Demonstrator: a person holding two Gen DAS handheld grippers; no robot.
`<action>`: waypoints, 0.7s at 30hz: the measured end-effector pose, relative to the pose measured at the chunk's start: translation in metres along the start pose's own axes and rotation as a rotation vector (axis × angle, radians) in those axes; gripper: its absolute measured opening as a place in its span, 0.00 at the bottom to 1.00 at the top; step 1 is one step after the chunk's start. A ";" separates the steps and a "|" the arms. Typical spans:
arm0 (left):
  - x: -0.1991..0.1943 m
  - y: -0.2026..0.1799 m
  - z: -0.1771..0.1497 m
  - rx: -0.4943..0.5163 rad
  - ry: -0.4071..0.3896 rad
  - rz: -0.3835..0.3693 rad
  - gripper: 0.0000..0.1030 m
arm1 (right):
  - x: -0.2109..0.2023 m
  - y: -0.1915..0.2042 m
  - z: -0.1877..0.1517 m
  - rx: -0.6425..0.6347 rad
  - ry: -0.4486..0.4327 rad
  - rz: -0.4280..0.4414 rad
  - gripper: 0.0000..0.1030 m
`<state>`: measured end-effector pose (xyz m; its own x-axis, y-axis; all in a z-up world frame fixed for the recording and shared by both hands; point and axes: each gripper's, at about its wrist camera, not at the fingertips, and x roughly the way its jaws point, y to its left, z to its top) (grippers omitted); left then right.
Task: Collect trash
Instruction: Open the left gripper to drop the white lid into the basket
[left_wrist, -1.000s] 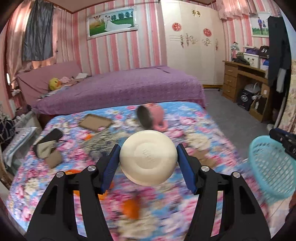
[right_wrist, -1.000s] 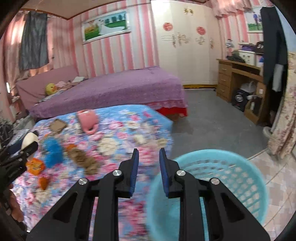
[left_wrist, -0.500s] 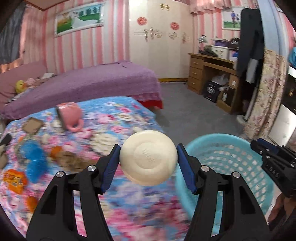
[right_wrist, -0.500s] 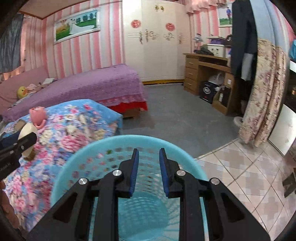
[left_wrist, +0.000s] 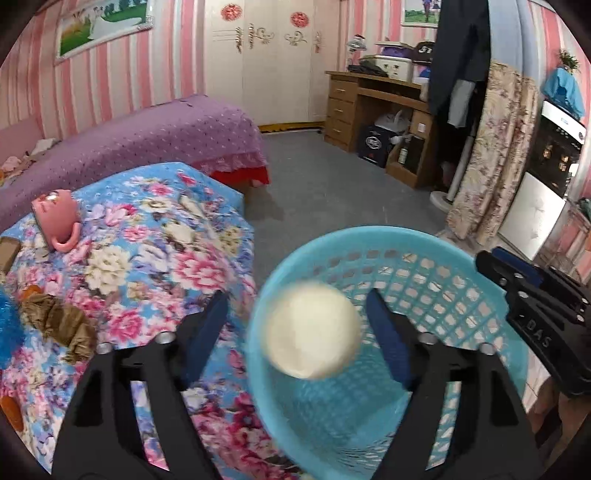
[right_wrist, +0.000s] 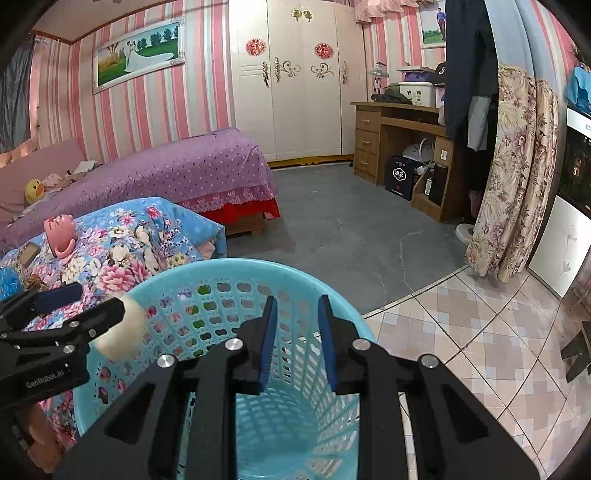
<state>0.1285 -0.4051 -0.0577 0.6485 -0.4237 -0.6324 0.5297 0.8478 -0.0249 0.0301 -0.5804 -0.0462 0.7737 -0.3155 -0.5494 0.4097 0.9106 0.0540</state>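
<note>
Here the left gripper (left_wrist: 295, 325) is opening, its blue pads clear of the cream round bowl (left_wrist: 312, 330), which hangs blurred between them over the mouth of the turquoise basket (left_wrist: 436, 280); the right gripper (right_wrist: 295, 332) is pressed to its narrowest on the basket's near rim, pinching the wall; left of the basket, the floral tabletop (left_wrist: 155, 258) carries a pink mug (left_wrist: 57, 218) and a crumpled brown wrapper (left_wrist: 61, 325).

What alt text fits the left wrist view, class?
The left gripper is opening, its pads clear of a cream bowl over a blue basket. A floral table with a pink mug lies left.
</note>
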 end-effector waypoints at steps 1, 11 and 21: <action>-0.002 0.001 0.000 0.001 -0.008 0.012 0.84 | 0.000 0.001 0.000 -0.004 0.001 0.000 0.23; -0.019 0.031 0.001 0.008 -0.066 0.121 0.89 | -0.002 0.005 -0.003 -0.017 -0.005 0.005 0.23; -0.026 0.061 -0.004 -0.022 -0.075 0.171 0.91 | -0.005 0.003 -0.009 -0.001 -0.014 0.037 0.65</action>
<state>0.1415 -0.3412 -0.0458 0.7673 -0.2947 -0.5696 0.3966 0.9160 0.0604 0.0234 -0.5737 -0.0505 0.7952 -0.2853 -0.5351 0.3801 0.9221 0.0731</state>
